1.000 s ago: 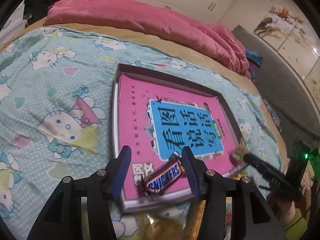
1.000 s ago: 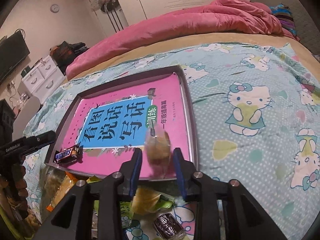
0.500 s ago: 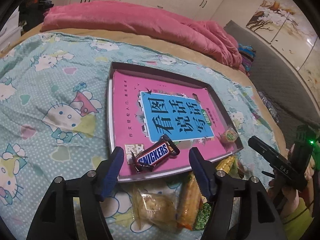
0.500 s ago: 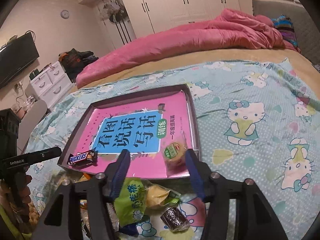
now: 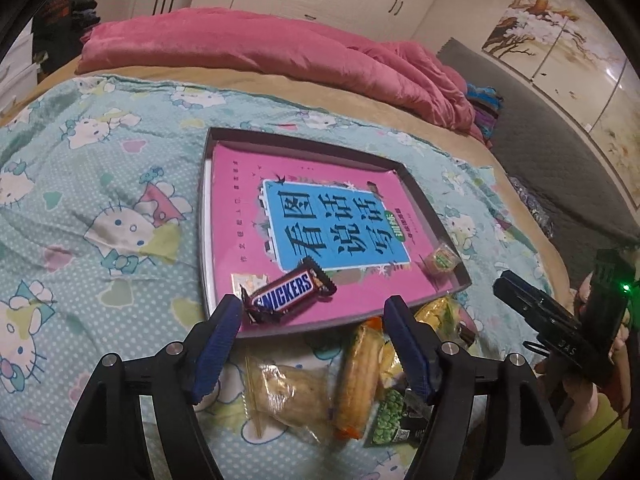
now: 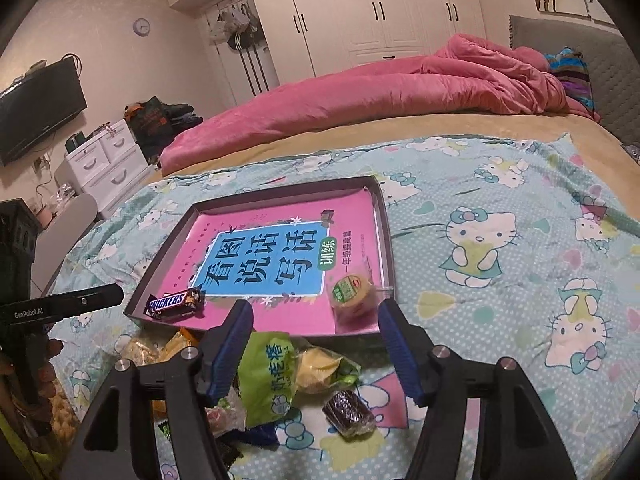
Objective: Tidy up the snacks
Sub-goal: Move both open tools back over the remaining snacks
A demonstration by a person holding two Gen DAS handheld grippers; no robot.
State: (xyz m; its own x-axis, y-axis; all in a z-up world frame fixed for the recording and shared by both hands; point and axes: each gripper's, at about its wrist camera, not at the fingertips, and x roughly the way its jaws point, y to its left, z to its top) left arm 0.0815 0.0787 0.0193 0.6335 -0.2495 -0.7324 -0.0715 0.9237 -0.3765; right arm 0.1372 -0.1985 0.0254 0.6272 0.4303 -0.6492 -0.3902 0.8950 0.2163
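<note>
A grey tray (image 5: pixel 206 216) lined with a pink book lies on the Hello Kitty sheet. A Snickers bar (image 5: pixel 288 291) lies at its near left corner and shows in the right wrist view (image 6: pixel 174 303). A small round wrapped cake (image 6: pixel 352 290) lies at its near right corner and shows in the left wrist view (image 5: pixel 441 258). My left gripper (image 5: pixel 314 322) is open and empty, just in front of the Snickers. My right gripper (image 6: pixel 316 318) is open and empty, just in front of the cake. Loose snacks (image 5: pixel 296 392) lie in a pile in front of the tray, among them a green packet (image 6: pixel 272 372).
A dark foil-wrapped snack (image 6: pixel 349 412) lies on the sheet under my right gripper. A pink duvet (image 6: pixel 380 88) lies across the far side of the bed. White drawers (image 6: pixel 104 160) and a wall TV (image 6: pixel 36 112) stand at the left.
Both grippers opened and drew back from the tray. The Snickers bar and the round cake, held a second ago, now lie in the tray.
</note>
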